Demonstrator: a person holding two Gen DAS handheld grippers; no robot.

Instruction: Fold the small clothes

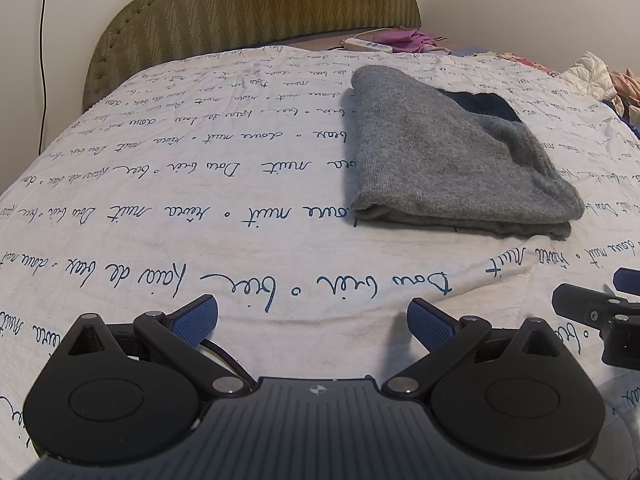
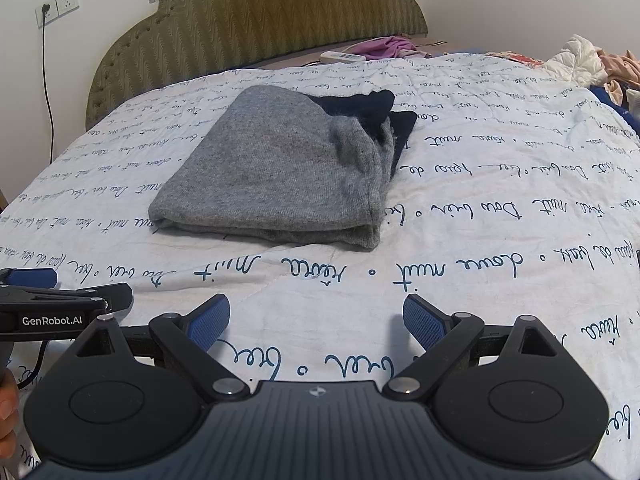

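Observation:
A grey knit garment [image 1: 452, 160] lies folded into a compact stack on the white bedsheet, a dark navy part [image 1: 486, 106] showing at its far side. In the right wrist view the same grey garment [image 2: 276, 168] sits left of centre with the navy part [image 2: 368, 110] behind it. My left gripper [image 1: 312, 322] hovers open over the sheet, short of the garment and left of it, nothing between its blue pads. My right gripper [image 2: 316, 322] is open too, in front of the garment. Each gripper shows at the edge of the other's view.
The bedsheet [image 1: 200, 184] with blue script covers the bed up to a green padded headboard [image 1: 256, 4]. A white power strip [image 1: 366, 45] and purple cloth [image 1: 404, 38] lie near the headboard. A pile of loose clothes [image 2: 592, 68] sits at the far right.

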